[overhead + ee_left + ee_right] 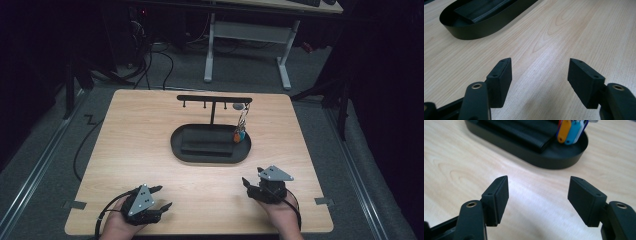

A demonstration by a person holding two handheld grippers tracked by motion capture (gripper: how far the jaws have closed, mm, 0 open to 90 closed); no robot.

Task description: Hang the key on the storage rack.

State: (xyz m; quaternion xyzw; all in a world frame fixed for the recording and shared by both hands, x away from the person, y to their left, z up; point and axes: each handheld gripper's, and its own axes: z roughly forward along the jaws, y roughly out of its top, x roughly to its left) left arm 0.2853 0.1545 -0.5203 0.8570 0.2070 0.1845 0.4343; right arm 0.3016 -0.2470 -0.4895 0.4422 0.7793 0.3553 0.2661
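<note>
hanging from the right end of the black key stand (214, 99), the bunch of keys (240, 129) reaches down with its orange and blue tags just over the right part of the oval black tray (210, 156). the stand rises from this tray, and the tray sits near the middle of the wooden table (150, 150).

the right gripper (256, 184) is at the near edge of the table, to the right. its jaws stand wide apart and nothing is between them, only bare wood. in the right gripper view the tags (570, 131) are seen beyond the fingers (499, 195), well apart from them, behind the front wall of the tray (554, 161), and a little toward the right finger's side.

the left gripper (161, 197) is at the near left edge of the table. its jaws are also wide open and empty. in the left gripper view the fingers (501, 77) point over bare wood, and the tray (481, 31) lies further off, up to the left. the keys are far from this gripper, across the table.
</note>
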